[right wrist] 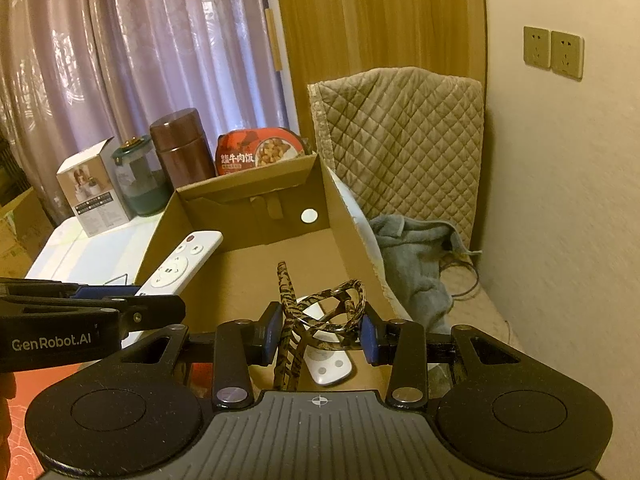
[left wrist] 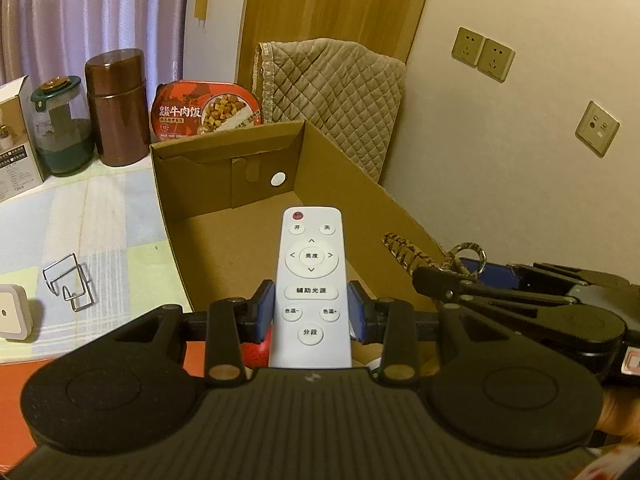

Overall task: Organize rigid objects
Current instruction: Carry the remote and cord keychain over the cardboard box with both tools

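Left wrist view: the left gripper [left wrist: 311, 312] has its jaws clamped on a white remote [left wrist: 311, 280], held over the open cardboard box [left wrist: 224, 184] and not yet released. A wire clip [left wrist: 70, 286] and a small white device [left wrist: 12, 312] lie on the desk [left wrist: 80, 220], apparently unsorted.

Right wrist view: the right gripper [right wrist: 320, 332] has its jaws closed on patterned glasses [right wrist: 320, 312] above the box. A second remote [right wrist: 330, 364] lies below, partly hidden; whether it rests inside the box cannot be told.

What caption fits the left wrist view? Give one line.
Left tongs hold a white remote over an open cardboard box.
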